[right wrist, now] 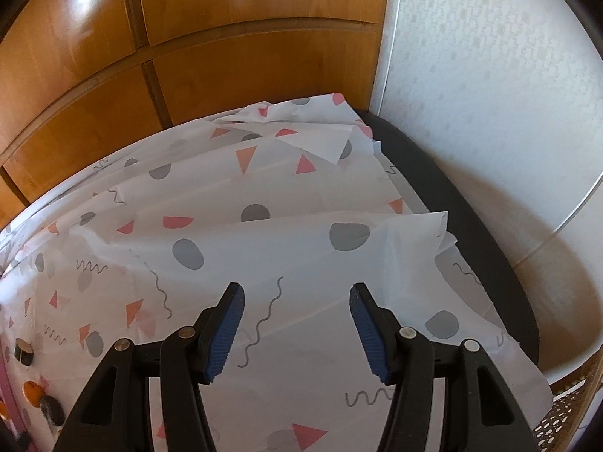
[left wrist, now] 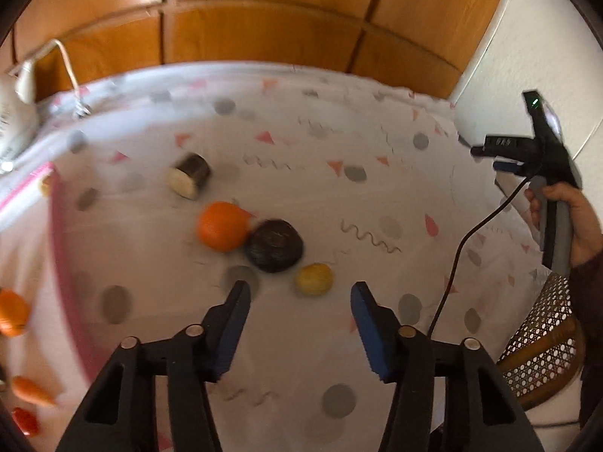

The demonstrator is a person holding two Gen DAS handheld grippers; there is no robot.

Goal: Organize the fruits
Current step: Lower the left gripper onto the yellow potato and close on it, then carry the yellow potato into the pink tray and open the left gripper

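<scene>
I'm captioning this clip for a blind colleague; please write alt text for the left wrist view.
The open left tool hovers above a patterned white tablecloth, pointing at a small yellow round fruit. Beyond lie a dark round fruit, touching an orange round fruit, and a cut dark-skinned cylinder. At right, a hand holds the right tool.

Orange pieces (left wrist: 13, 318) at the left edge are blurred and cut off. The pink-rimmed container (left wrist: 62, 248) holding them is only partly in view.
</scene>
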